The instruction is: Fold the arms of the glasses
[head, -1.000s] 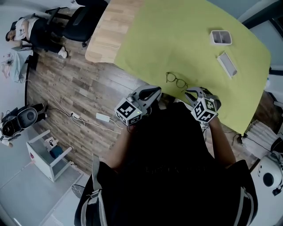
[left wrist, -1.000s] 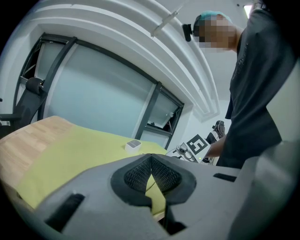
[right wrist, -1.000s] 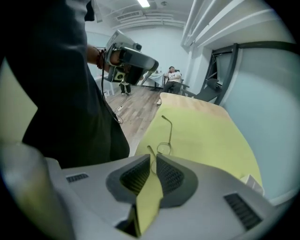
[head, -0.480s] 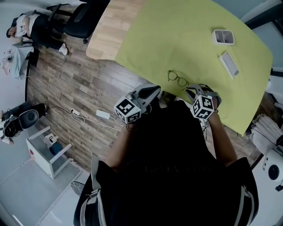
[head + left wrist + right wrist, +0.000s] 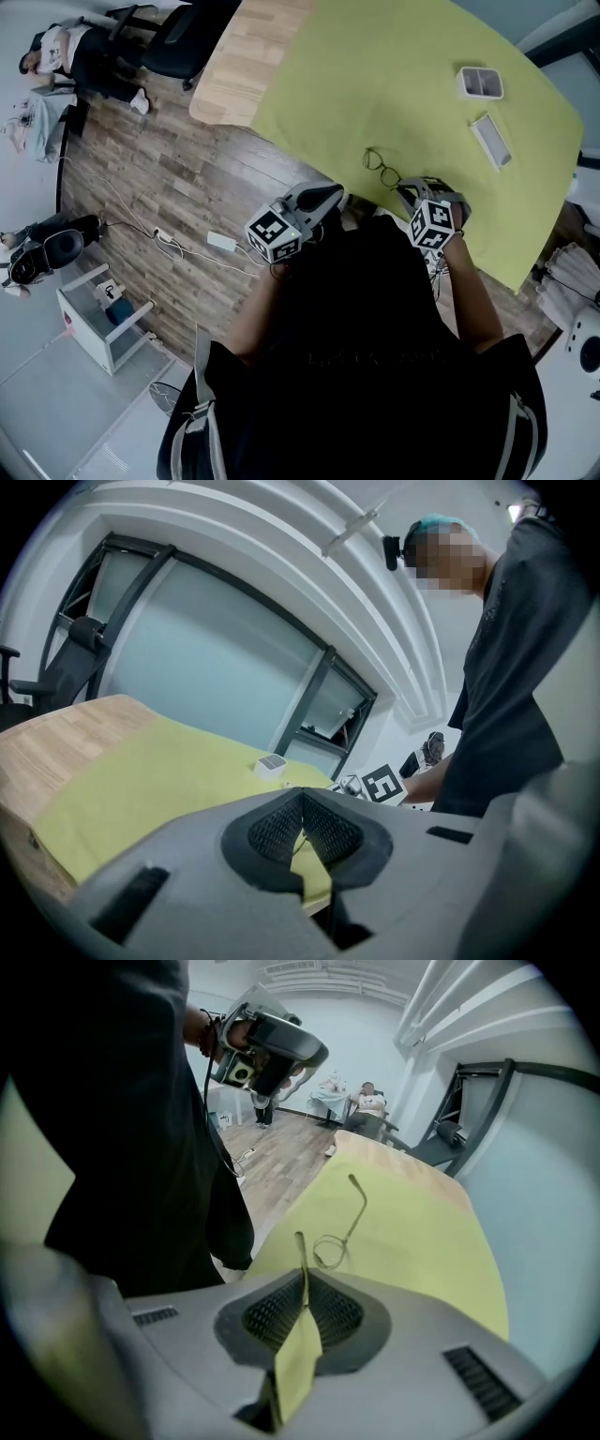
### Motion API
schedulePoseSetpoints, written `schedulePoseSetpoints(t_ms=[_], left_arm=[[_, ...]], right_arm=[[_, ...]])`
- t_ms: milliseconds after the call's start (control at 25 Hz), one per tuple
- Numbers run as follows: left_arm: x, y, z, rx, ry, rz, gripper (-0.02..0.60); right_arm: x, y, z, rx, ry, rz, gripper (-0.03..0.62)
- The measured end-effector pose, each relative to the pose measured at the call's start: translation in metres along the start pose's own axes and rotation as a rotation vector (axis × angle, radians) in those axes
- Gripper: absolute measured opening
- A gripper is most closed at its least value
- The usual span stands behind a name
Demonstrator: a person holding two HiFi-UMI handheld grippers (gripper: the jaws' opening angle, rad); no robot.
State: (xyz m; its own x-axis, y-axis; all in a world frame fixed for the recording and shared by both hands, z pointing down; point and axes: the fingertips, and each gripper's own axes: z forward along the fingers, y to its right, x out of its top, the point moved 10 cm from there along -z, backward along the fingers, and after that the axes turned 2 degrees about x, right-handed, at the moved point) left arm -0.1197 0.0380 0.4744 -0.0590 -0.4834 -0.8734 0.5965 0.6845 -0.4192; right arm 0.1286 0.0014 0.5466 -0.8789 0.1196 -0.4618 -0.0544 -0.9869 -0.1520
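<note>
Yellow-green cloth (image 5: 412, 75) carries the glasses (image 5: 381, 169) near its front edge, turned slightly from a moment ago, the right gripper (image 5: 410, 192) pinching their near arm to start folding, the left gripper (image 5: 330, 195) pressed together, empty.

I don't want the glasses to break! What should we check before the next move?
1. Glasses lie on the cloth: ok.
2. Arms open, ready to fold: ok.
3. Glasses far from the cloth's edge: not ok, they look close.
4. Left gripper shut and empty: ok.
5. Right gripper shut, lined up with one arm: ok.
6. Right gripper pinching that arm: cannot tell.
</note>
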Motion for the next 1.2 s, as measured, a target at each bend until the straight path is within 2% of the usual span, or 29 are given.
schedulePoseSetpoints(t_ms=[520,1200], left_arm=[[-0.005,0.0,-0.005,0.0,0.021,-0.029,0.017],[-0.007,-0.01,-0.031,0.071,0.056,-0.086,0.018]], right_arm=[[0.014,0.018,0.019,0.031,0.002,-0.029,0.038],[0.034,0.034,0.06,0.085,0.0,-0.059,0.038]])
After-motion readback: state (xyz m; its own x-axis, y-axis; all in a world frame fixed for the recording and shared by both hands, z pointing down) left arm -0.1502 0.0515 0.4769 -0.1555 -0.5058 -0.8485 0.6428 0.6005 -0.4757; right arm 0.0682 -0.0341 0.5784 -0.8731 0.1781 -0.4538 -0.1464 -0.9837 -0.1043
